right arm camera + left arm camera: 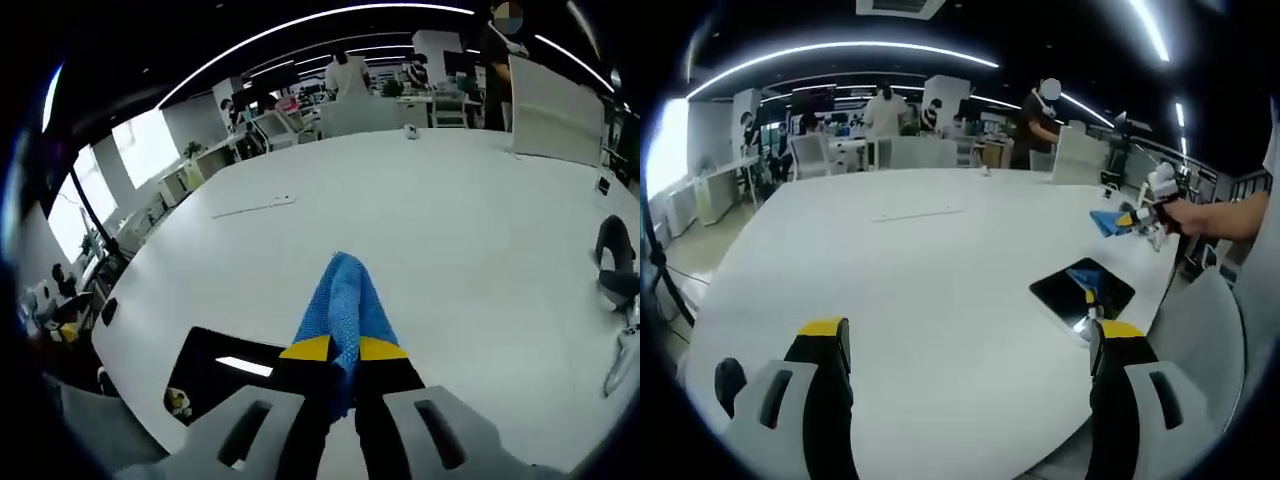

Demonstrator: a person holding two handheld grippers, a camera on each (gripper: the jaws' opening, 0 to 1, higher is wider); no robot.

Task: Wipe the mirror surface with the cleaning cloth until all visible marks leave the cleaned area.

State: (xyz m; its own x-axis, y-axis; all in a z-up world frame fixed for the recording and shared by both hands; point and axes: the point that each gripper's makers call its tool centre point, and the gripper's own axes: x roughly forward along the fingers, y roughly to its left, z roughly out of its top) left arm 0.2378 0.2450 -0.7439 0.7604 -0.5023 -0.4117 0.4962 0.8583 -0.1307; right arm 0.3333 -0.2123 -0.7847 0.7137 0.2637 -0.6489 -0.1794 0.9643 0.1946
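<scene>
The mirror (1082, 290) is a dark rectangular pane lying flat on the white table (890, 280), near its right edge. In the left gripper view my left gripper (971, 330) stands wide open over the table's near part, with nothing between its yellow-tipped jaws. Beyond the mirror, my right gripper (1137, 217) hangs above the table edge, held by a hand, with the blue cleaning cloth (1104, 222) in it. In the right gripper view my right gripper (345, 349) is shut on the blue cloth (345, 295), which sticks out forward. The mirror (235, 372) lies below and to the left.
A thin white strip (917, 213) lies on the table's far half. A dark grey object (614, 258) sits at the table's right edge in the right gripper view. White chairs (920, 152) and people stand behind the table; another chair (1196, 335) is close on the right.
</scene>
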